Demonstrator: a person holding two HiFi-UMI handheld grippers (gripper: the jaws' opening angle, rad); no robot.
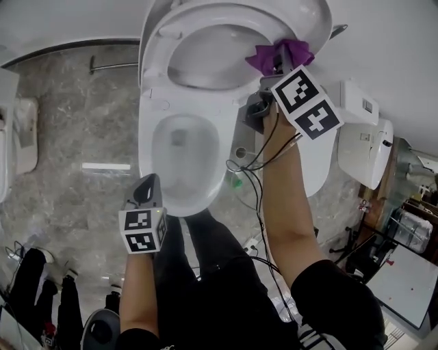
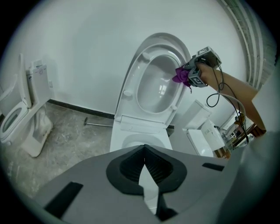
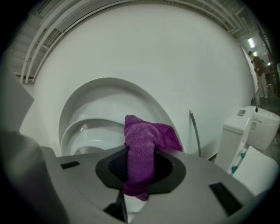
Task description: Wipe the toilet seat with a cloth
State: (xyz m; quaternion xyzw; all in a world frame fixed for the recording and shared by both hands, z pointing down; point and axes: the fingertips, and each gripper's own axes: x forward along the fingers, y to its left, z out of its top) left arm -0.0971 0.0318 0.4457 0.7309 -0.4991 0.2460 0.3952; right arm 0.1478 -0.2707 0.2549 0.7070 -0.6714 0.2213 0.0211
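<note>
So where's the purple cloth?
In the head view the cloth is up top, right of middle, in the right claw, by the raised toilet seat.

Right gripper [image 3: 140,169] clamps a cloth [image 3: 142,146] before the raised seat [image 3: 81,127].
The purple cloth is pinched between the jaws, its top bunched above them. The white lid [image 3: 103,87] rises behind the seat, with a thin metal rod [image 3: 195,129] to the right.

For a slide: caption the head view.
Right gripper holds a purple cloth at the raised toilet seat; left gripper, shut, hangs by the bowl.
</note>
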